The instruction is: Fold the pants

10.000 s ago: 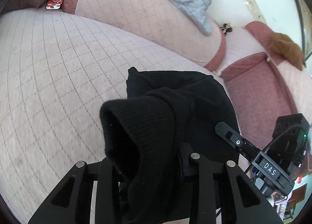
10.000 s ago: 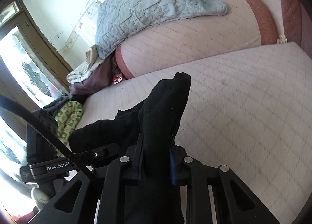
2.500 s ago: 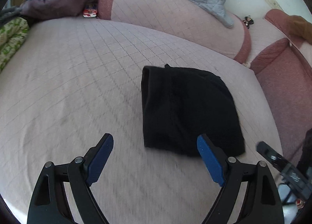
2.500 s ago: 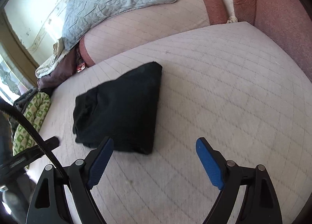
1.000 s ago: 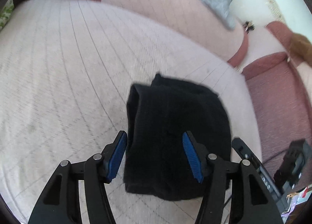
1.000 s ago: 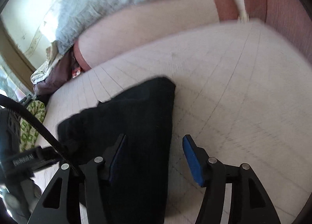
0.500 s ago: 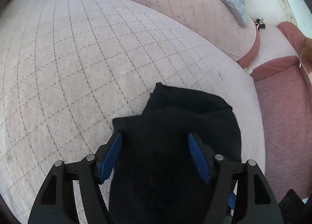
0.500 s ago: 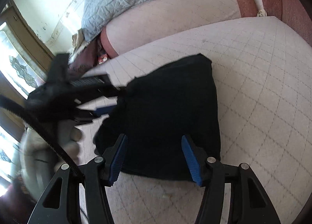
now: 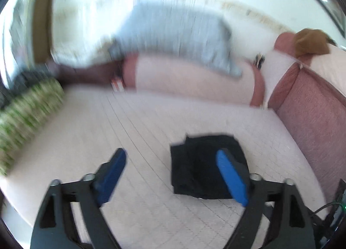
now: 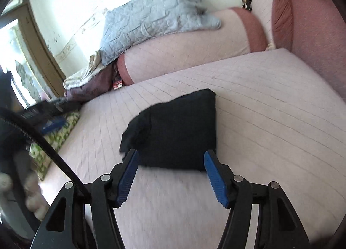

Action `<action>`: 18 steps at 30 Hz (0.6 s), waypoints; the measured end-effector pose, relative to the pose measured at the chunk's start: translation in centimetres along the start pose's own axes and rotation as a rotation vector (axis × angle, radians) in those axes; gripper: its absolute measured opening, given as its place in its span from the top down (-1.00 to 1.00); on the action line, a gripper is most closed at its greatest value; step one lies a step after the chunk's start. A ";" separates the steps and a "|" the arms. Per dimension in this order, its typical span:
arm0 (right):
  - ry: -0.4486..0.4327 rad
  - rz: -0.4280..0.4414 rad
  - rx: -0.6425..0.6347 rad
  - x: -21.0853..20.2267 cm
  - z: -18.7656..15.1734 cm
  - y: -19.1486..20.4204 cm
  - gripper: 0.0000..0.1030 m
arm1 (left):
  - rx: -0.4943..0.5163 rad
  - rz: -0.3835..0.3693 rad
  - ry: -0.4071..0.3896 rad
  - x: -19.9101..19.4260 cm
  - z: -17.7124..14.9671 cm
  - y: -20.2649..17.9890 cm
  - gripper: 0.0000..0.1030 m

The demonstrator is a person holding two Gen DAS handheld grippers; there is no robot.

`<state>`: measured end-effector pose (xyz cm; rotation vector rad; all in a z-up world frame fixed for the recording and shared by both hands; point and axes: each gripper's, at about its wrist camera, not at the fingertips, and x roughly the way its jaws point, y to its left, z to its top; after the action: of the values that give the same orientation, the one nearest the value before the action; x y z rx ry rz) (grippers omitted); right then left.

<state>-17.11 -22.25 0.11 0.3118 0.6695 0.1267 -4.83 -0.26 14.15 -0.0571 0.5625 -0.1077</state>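
The left gripper (image 9: 170, 166) is hanging released above the mattress (image 9: 129, 132), its 2 blue pads (image 9: 231, 179) spread wide and gripping nothing. The right-hand pad is overlapping the pants (image 9: 201, 166) in the view, though contact cannot be told from here. The right gripper (image 10: 170, 168) is likewise standing spread and holding nothing, its pads (image 10: 214, 177) flanking the near edge of the pants (image 10: 177, 132) without clear contact.

The pants are lying as a folded black bundle, flat on the mattress (image 10: 270, 119), toward its right side and near the red cushion (image 9: 313, 123). One corner of the bundle on the left side is sitting rumpled in the right wrist view.

Behind the pants, a pink bolster (image 10: 183, 56) is running along the far edge of the mattress, with a grey quilt (image 10: 151, 19) draped on top of it. Left of the mattress, a green patterned cloth (image 9: 23, 119) is showing, blurred. A brown cloth (image 9: 311, 41) is sitting atop the red cushion.
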 end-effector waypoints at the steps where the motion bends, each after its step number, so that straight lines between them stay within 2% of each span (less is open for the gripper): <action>1: -0.006 -0.014 -0.009 -1.0 -0.6 0.1 -0.32 | 0.016 0.019 -0.086 -2.9 -0.4 -0.3 -0.98; 3: -0.027 -0.058 -0.036 -3.6 -2.2 0.7 -0.33 | 0.027 0.037 -0.201 -6.6 -1.6 -0.6 -1.00; 6: -0.089 -0.144 -0.062 -7.6 -4.5 1.2 -0.53 | 0.042 0.085 -0.243 -9.3 -2.9 -1.5 -1.00; 7: -0.108 -0.165 -0.063 -8.5 -5.0 1.4 -0.66 | 0.055 0.086 -0.239 -9.8 -3.0 -1.8 -1.00; 9: -0.145 -0.217 -0.068 -9.8 -5.8 1.5 -0.78 | 0.064 0.069 -0.222 -10.2 -3.3 -2.2 -1.00; 18: -0.150 -0.209 -0.073 -10.3 -5.3 1.3 -0.79 | 0.033 0.091 -0.058 -8.6 -4.4 -2.6 -1.00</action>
<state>-28.46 -21.95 2.68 0.1772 0.5436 -0.0714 -14.66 -1.95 15.20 -0.0028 0.5049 -0.0270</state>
